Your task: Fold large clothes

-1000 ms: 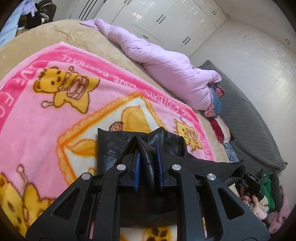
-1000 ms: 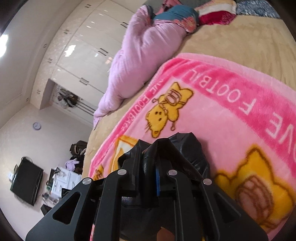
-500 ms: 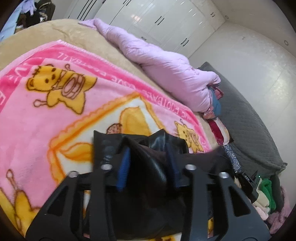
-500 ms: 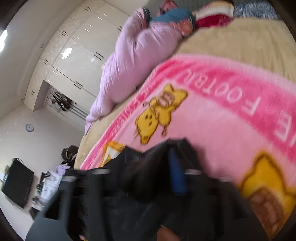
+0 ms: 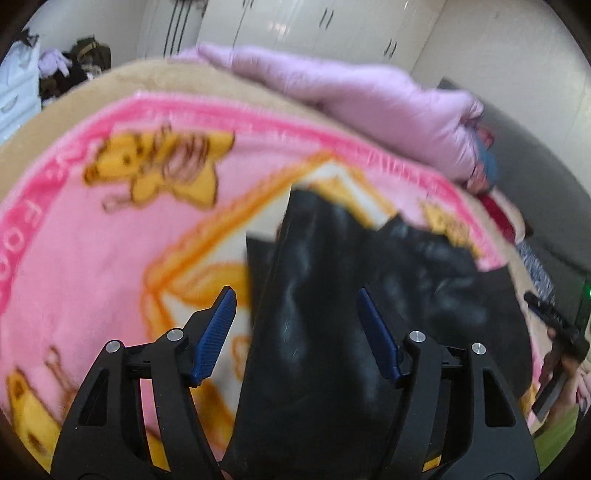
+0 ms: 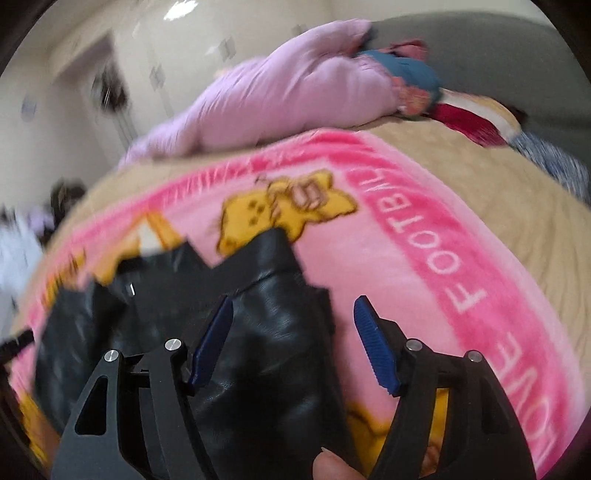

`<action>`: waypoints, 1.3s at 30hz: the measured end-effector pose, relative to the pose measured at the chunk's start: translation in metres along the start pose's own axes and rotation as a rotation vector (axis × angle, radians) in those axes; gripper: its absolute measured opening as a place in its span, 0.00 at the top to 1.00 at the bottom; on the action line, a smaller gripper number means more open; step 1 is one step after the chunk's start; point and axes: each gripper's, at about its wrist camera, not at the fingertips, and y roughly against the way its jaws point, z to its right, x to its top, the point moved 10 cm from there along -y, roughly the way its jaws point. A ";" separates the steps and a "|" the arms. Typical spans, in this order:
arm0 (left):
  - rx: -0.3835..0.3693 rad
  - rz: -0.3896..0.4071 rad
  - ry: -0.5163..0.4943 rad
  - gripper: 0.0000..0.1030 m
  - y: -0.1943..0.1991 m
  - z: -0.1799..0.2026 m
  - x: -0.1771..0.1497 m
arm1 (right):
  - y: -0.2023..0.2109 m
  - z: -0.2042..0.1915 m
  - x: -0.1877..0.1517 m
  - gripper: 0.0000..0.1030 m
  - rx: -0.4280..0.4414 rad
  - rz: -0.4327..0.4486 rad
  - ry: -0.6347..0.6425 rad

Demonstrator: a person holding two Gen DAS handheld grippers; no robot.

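A black leather garment (image 5: pixel 332 295) lies on a pink cartoon blanket (image 5: pixel 92 251) on the bed. My left gripper (image 5: pixel 295 301) is open, its blue pads spread wide, with the garment lying between and below them. The garment also shows in the right wrist view (image 6: pixel 258 314). My right gripper (image 6: pixel 291 306) is open above the garment's right edge, over the blanket (image 6: pixel 424 277). Both views are blurred by motion.
A lilac quilt (image 5: pixel 369 99) lies along the far side of the bed, with folded bedding (image 6: pixel 417 81) at its end. White wardrobes (image 5: pixel 314 29) stand behind. A grey quilted cover (image 5: pixel 546 192) is at the right.
Both grippers were shut on folds of the black garment; both have opened and let it go. The garment now lies flatter on the blanket, and both cameras have pulled back.
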 end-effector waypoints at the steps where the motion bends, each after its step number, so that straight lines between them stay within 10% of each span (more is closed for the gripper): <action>1: 0.002 -0.015 -0.005 0.45 -0.006 -0.001 -0.005 | -0.009 -0.003 -0.003 0.43 -0.024 -0.015 0.035; 5: 0.036 -0.031 -0.095 0.76 -0.020 0.005 -0.014 | -0.032 -0.004 -0.015 0.85 -0.037 -0.062 0.065; 8: 0.009 0.024 -0.105 0.91 -0.008 0.009 -0.004 | -0.020 0.002 -0.007 0.94 -0.004 -0.017 0.001; 15: 0.000 0.144 -0.130 0.93 0.016 0.025 0.028 | 0.014 0.017 0.032 0.94 0.111 0.142 -0.203; 39: 0.136 0.082 -0.121 0.88 -0.032 -0.002 0.009 | -0.051 0.037 -0.003 0.66 -0.081 -0.022 -0.215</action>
